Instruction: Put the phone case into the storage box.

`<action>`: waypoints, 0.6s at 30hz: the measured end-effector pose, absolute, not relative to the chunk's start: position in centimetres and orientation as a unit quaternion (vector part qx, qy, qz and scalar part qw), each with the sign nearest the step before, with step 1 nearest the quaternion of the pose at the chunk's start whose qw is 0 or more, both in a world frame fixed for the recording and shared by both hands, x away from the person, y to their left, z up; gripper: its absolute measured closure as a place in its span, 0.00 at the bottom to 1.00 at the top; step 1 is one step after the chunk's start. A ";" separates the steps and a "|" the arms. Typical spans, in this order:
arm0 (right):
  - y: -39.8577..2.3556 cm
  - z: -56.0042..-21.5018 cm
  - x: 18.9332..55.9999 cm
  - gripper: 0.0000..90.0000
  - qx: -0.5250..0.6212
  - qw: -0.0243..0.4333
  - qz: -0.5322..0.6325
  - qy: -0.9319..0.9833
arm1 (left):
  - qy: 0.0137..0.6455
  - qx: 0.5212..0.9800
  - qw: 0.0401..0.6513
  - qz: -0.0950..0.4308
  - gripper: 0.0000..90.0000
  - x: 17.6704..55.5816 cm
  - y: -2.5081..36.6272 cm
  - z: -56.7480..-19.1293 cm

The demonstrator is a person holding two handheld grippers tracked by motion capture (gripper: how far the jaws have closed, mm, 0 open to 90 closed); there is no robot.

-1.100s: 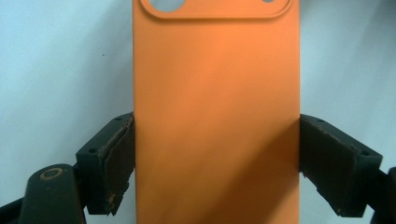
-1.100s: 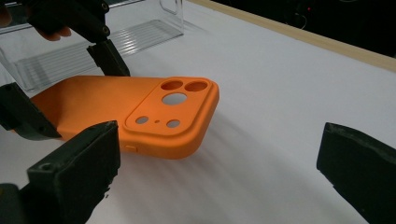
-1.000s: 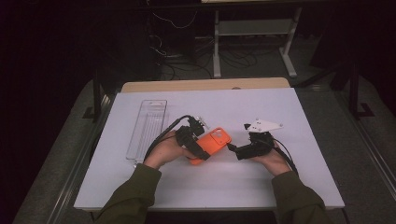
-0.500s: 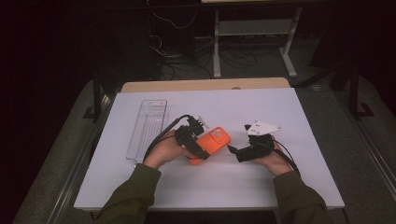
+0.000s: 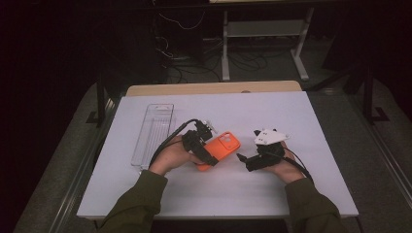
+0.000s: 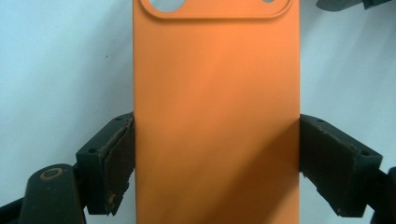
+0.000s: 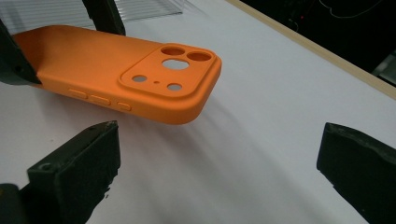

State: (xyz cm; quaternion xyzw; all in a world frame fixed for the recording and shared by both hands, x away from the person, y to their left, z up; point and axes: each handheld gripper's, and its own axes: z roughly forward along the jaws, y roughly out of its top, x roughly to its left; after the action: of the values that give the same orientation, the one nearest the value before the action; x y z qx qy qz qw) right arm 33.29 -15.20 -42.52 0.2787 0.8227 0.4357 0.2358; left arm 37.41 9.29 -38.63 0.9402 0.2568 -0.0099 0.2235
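My left gripper (image 5: 206,145) pinches the orange phone case (image 5: 221,148) across its width, one of the fingers (image 6: 109,163) pressed against each long edge. The case sits near the middle of the white worktop (image 5: 311,126), its camera cut-out end pointing away from my left hand toward my right. In the right gripper view it looks raised slightly off the surface at that end, with a soft shadow beneath. My right gripper (image 5: 245,160) rests just beside the case, apart from it, its fingers (image 7: 79,168) spread wide with nothing between them. A clear plastic tray (image 5: 153,133) lies to the left, near my left forearm.
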 end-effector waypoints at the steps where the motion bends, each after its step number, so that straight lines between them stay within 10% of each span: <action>1: -15.2 -42.5 33.3 0.00 0.278 0.238 0.436 0.823 | 0.257 0.940 0.224 -0.010 0.18 37.4 9.3 -38.6; 18: -14.7 -42.6 32.8 0.00 0.242 0.287 0.412 0.830 | 0.258 0.939 0.225 -0.009 0.18 37.4 9.3 -38.6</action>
State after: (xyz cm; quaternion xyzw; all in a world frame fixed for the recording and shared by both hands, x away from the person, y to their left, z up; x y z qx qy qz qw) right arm 32.78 -14.72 -42.57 0.2423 0.8300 0.4121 0.2873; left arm 37.38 9.29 -38.63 0.9394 0.2582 -0.0090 0.2255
